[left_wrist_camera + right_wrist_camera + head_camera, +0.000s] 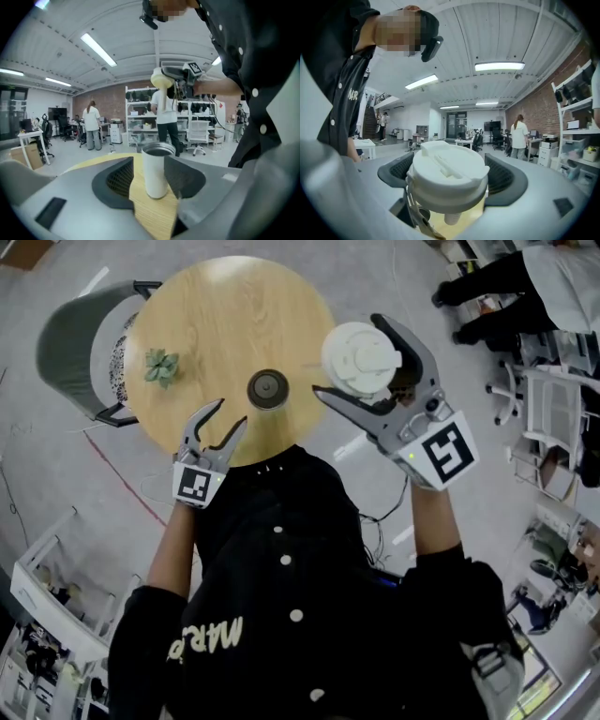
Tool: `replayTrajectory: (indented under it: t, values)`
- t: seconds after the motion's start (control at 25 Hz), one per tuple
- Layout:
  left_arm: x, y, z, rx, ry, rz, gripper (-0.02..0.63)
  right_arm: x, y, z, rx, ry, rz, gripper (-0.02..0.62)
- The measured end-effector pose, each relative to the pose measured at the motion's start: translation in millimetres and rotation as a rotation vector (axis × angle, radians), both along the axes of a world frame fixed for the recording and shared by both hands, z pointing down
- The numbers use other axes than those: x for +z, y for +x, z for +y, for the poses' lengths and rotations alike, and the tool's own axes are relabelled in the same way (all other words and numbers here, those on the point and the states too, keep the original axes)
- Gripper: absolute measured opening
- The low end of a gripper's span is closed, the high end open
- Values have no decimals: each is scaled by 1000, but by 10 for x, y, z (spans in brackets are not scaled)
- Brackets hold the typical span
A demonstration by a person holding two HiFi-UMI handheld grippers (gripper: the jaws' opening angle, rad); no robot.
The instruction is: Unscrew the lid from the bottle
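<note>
the lid (449,173) is off the bottle (268,388). the right tongs (349,352) are clamped round the white lid and hold it up clear of the table (225,315), so its underside hangs free. the bottle stands open and upright near the table's near edge. the left tongs (232,412) are apart and grip nothing, with the bottle just ahead of them, likely because it needs no steadying now.

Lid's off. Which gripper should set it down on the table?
Right: the right gripper grips the lid, raised near the table; the left gripper is open and empty, short of the bottle.
</note>
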State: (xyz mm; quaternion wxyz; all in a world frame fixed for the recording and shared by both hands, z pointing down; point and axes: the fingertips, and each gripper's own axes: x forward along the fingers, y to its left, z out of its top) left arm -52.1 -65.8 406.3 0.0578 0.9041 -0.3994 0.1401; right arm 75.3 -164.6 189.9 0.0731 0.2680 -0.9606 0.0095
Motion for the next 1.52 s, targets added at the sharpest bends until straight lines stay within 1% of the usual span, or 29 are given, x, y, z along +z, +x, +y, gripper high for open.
replayTrajectory:
  t: [0.04,0.08,0.12,0.16,0.24,0.32,0.44,0.52,0.6,0.76,0.92,1.12,1.52]
  values:
    - [-237,-72,-22,-23,63,-1,179,-77,38,-22,28,4,-24,472]
    - [-464,-158,-38,-57,115,-2,115,-154,81,-40,56,8,-50,472]
    - [-644,-261,-43,-114,128,11,40,-221,132,-59,87,13,-68,472]
    - [-799,-363,-53,-178,124,27,11,-278,187,-83,119,16,-78,472]
    - [-1118,-517,-114,-276,136,50,5,-368,273,-141,175,16,-86,472]
    - [-1398,-635,-181,-339,127,76,3,-443,321,-178,216,19,-89,472]
    - [-1696,-793,-238,-431,51,138,3,-580,390,-162,274,42,-108,472]
    - [-1893,-855,-256,-474,23,185,3,-653,426,-120,309,58,-111,472]
    - [-2087,-875,-225,-485,25,209,4,-700,454,-49,334,70,-99,472]
    - [-2470,-847,-155,-466,72,232,4,-811,548,74,366,86,-79,472]
    - [-2719,-912,-147,-488,90,191,5,-877,595,120,381,100,-56,472]
    - [-2924,-999,-108,-511,127,140,4,-914,638,168,404,98,-57,472]
    - [-2955,-1004,-89,-492,164,99,3,-885,641,198,422,106,-33,472]
